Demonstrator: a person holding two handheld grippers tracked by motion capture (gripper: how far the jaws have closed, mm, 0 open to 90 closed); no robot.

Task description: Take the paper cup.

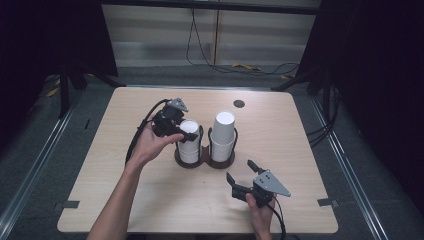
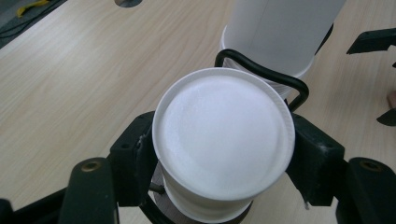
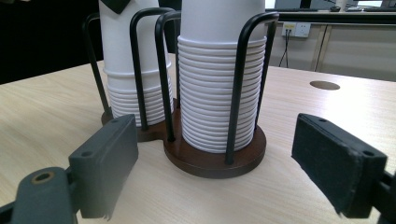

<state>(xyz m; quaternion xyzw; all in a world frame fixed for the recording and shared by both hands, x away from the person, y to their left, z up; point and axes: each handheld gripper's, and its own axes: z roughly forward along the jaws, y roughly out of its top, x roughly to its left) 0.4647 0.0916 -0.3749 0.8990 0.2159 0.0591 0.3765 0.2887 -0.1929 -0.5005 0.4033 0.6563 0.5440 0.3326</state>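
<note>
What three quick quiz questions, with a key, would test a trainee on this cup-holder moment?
1. True or false: the left gripper has its jaws closed on the top cup of the left stack.
2. Which stack stands taller in the high view? A) the left stack B) the right stack C) both are equal
3. What do both stacks of upside-down white cups stand in?

Key
1. True: a pad presses each side of that cup's upturned base.
2. B.
3. A black wire holder on a dark wooden base, on the table. The right gripper waits open, facing it, with nothing between its jaws.
</note>
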